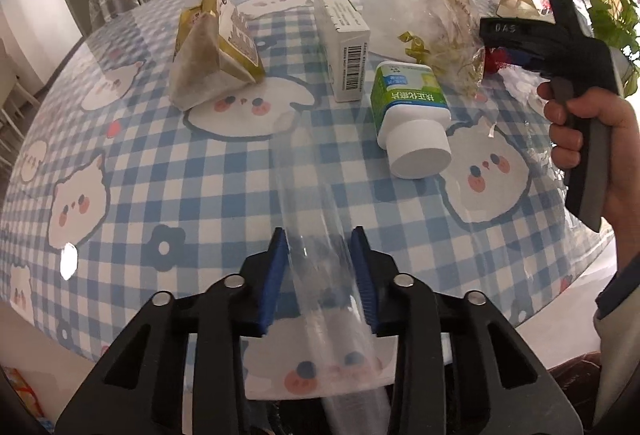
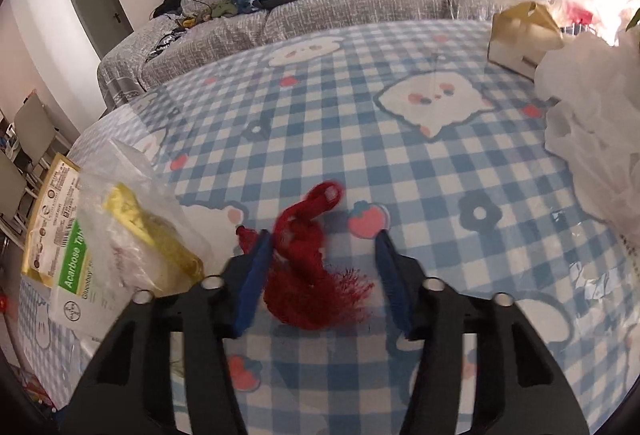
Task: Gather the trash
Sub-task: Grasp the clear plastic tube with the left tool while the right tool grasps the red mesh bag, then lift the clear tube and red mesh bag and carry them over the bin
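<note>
Clear plastic wrapper [image 1: 320, 267] runs lengthwise, pinched by left hand-held gripper [image 1: 320, 267].

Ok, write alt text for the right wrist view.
The right gripper straddles a red tasselled cord on a blue checked tablecloth; only its left pad touches it. A medicine box under clear plastic lies left, a grey sofa behind.

We have 2 fisheye views, each looking steeply down and forward along its own hand-held gripper's fingers, close over the bench [image 1: 168, 171]. Both face the sofa [image 2: 312, 7] beyond, and both show the green-labelled box [image 2: 76, 255] ahead of the fingers.
</note>
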{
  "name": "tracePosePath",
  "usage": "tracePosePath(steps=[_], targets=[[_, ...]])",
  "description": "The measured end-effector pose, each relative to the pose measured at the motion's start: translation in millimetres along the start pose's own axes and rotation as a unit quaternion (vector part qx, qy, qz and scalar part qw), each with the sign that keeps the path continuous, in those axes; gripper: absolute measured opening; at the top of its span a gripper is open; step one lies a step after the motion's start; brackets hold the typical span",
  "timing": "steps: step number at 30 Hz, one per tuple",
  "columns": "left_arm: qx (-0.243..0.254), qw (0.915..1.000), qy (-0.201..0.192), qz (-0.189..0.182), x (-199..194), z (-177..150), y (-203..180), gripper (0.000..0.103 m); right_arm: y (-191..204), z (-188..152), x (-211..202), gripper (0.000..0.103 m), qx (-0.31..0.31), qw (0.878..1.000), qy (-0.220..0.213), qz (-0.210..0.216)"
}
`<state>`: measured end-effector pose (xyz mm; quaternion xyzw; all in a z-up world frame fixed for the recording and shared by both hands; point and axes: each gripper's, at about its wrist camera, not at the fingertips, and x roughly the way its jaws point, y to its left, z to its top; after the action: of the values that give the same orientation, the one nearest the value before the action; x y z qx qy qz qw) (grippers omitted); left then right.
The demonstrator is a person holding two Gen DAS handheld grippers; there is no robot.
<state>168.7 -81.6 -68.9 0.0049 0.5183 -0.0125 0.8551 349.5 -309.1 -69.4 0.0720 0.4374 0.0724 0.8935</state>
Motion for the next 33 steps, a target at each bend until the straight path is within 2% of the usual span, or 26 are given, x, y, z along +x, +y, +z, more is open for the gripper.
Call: tracePosePath(steps=[1, 3, 7, 12, 22, 33], targets=[[-0.002, 1.0000, 0.001, -0.002, -0.5, 0.0, 0.1, 0.028, 0.4, -0.1, 0.6, 0.031, -0.002, 1.000, -0.001, -0.002], [-0.008, 0.9999, 0.001, -0.008, -0.9, 0.3, 1.3, 0.028, 1.8, -0.7, 1.6, 0.021, -0.008, 1.000, 0.002, 0.001], [-0.012, 0.9999, -0.001, -0.012, -1.5, -1.1, 2.5, 0.027, 0.0, -2.5, 1.5, 0.015, -0.012, 1.000, -0.003, -0.005], [-0.013, 0.9997, -0.002, -0.021, -2.8, -2.7, 1.1, 0.027, -0.6, -4.0, -2.4, 0.015, -0.010, 1.000, -0.009, -0.001], [-0.015, 0.9998, -0.009, -0.012, -9.3, -3.7, 3.3, 0.027, 7.5, -4.7, -21.5, 0.015, -0.020, 1.000, -0.015, -0.017], [-0.021, 0.9995, -0.018, -0.014, -30.8, -15.0, 9.3, 0.027, 14.0, -15.8, -44.2, 0.015, -0.018, 0.999, -0.021, -0.017]])
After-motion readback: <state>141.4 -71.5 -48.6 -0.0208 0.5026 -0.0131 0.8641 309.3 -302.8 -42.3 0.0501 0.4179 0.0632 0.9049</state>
